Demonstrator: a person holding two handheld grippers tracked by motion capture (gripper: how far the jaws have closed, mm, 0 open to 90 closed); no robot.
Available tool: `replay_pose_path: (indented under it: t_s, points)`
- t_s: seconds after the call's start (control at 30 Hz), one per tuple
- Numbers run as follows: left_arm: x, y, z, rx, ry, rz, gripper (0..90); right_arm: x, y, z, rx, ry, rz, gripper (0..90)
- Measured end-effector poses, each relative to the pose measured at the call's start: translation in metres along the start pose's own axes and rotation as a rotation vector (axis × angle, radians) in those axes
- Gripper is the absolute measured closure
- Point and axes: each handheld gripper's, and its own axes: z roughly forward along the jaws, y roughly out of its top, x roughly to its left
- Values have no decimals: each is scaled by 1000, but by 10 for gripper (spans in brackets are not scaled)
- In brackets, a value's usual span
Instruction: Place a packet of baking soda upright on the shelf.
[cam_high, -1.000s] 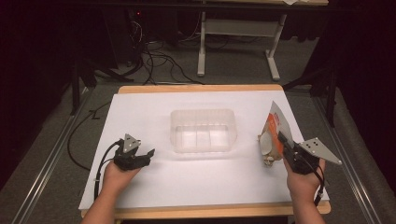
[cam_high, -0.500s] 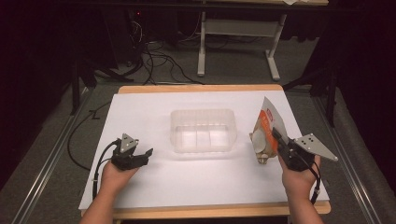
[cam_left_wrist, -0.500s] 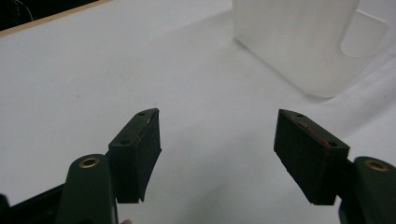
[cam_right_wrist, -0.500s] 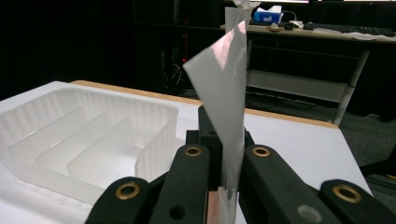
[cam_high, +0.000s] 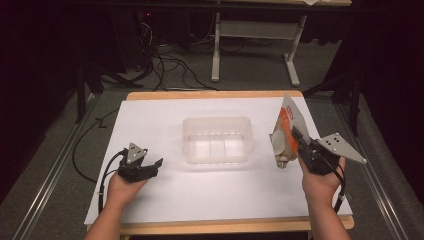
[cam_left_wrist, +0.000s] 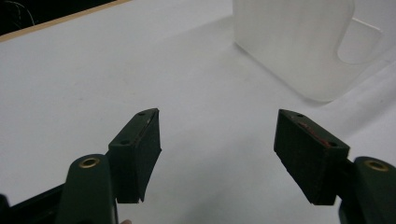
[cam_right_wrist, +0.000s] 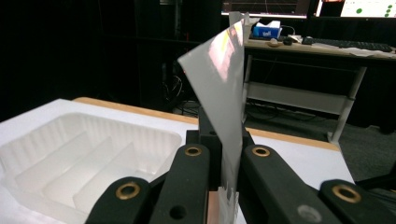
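Note:
A clear plastic tray (cam_high: 217, 140) with ribbed compartments sits in the middle of the white table; it also shows in the right gripper view (cam_right_wrist: 88, 149) and the left gripper view (cam_left_wrist: 299, 42). My right gripper (cam_high: 298, 142) is shut on a silvery snack packet (cam_high: 286, 131) with orange print, held upright above the table just right of the tray; the packet (cam_right_wrist: 224, 88) rises between the jaws. My left gripper (cam_high: 152, 166) rests low at the tray's left, open, with nothing between its pads (cam_left_wrist: 140, 149).
The white table top (cam_high: 165, 120) has a wooden edge (cam_high: 215, 94) at the far side. Beyond it stand a desk frame (cam_high: 260, 35) and loose cables (cam_high: 165, 65) on the floor. A desk with a keyboard (cam_right_wrist: 345, 44) shows behind.
My right gripper has carried the packet left, closer to the tray's right side. The left gripper has stayed where it was.

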Motion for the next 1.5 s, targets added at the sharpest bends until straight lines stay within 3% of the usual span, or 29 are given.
replay_pose_path:
  t_s: [0.37,0.47,0.77,1.0,1.5]
  points:
    - [0,0,-1,-1,0,-2,319,8,27,5,-29,31,-8,900]
    - [0,0,-1,-6,1,-3,319,15,42,6,-47,45,-20,900]
    - [2,0,-3,-15,1,-8,318,36,63,14,-79,97,-28,900]
    - [2,0,-4,-25,1,-16,319,62,65,32,-81,152,-26,900]
    - [4,1,-4,-38,-3,-29,319,101,55,64,-54,224,-32,900]
